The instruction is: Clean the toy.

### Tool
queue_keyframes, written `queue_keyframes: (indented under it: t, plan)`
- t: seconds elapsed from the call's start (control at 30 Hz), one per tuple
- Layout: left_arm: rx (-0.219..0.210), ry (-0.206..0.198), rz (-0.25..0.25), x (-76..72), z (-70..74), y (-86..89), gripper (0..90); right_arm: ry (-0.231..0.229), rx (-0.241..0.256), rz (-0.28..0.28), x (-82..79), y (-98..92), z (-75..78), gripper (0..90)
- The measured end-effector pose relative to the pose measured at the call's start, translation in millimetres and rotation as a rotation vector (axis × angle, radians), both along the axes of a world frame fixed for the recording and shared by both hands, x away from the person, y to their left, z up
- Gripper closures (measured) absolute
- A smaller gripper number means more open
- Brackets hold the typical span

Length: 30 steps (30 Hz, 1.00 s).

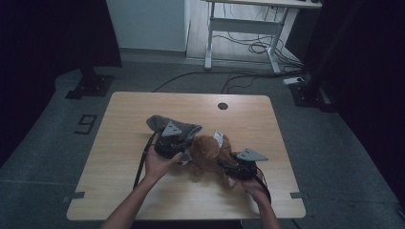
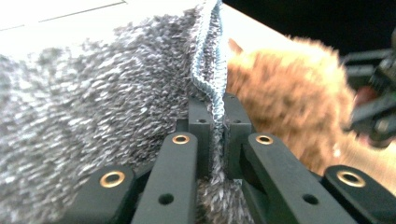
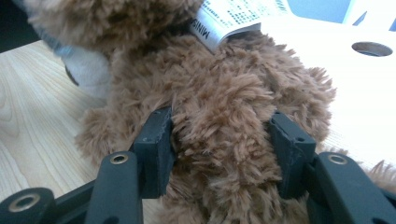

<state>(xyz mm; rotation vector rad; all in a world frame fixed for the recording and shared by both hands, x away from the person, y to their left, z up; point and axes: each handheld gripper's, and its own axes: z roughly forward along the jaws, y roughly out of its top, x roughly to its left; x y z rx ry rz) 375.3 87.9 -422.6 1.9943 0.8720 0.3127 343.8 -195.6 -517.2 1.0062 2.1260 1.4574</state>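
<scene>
A brown plush toy [image 1: 208, 153] lies near the middle of the wooden table [image 1: 124, 119], with a white printed tag [image 3: 232, 15] on it. A grey knitted cloth [image 1: 165, 124] with a blue hem [image 2: 208, 56] lies against the toy's left side. My left gripper [image 1: 175, 143] is shut on the cloth's hemmed edge [image 2: 215, 109]. In the left gripper view the brown toy [image 2: 289, 88] sits just right of the cloth [image 2: 93, 93]. My right gripper [image 1: 228, 167] comes in from the right. Its jaws press into both sides of the toy's furry body [image 3: 219, 135].
A round cable hole [image 1: 222, 106] sits in the table near its far edge, also seen as the hole [image 3: 371, 48] past the toy. A white desk frame [image 1: 243, 28] and floor cables [image 1: 253, 47] lie beyond the table. Dark curtains stand at both sides.
</scene>
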Motion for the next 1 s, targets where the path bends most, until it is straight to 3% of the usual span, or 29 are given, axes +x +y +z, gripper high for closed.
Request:
queue_keyframes:
  t: [0.07, 0.13, 0.2, 0.27, 0.3, 0.37, 0.4, 0.63, 0.87, 1.0]
  plan:
    - [0.008, 0.019, -0.003, 7.6, 1.1, -8.1, 84.3, -0.001, -0.002, 0.004, -0.3, -2.7, -0.7, 48.4]
    - [0.049, 0.044, 0.005, 16.3, -3.2, -16.5, 84.2, -0.007, -0.008, 0.009, -1.3, -3.3, -1.2, 48.7]
    - [0.112, 0.095, 0.018, 26.2, -16.3, -20.9, 84.1, -0.014, -0.004, 0.013, -2.7, -3.0, -2.7, 48.9]
    - [0.135, 0.131, 0.025, 31.0, -29.0, -18.6, 84.4, -0.017, -0.005, 0.014, -3.1, -3.7, -2.9, 49.8]
    - [0.122, 0.140, 0.032, 32.2, -37.1, -13.8, 84.6, -0.019, -0.004, 0.015, -3.1, -3.9, -2.9, 50.8]
    - [0.043, 0.162, 0.026, 31.8, -43.1, -3.5, 85.1, -0.025, -0.002, 0.011, -3.6, -3.2, -2.6, 51.3]
    - [0.024, 0.171, 0.022, 30.2, -44.7, 0.8, 85.2, -0.025, -0.007, 0.002, -3.8, -2.2, -2.6, 51.3]
    - [0.013, 0.147, 0.010, 10.9, -51.7, 11.3, 85.4, -0.036, -0.056, -0.046, -9.3, 2.5, 1.5, 41.7]
    - [-0.025, 0.170, -0.005, -0.6, -62.2, 21.9, 85.4, -0.006, -0.070, -0.091, -11.2, -2.2, 2.5, 40.6]
    - [-0.015, 0.160, -0.003, -2.8, -60.7, 22.6, 85.4, -0.005, -0.109, -0.106, -12.2, 0.8, 1.3, 41.4]
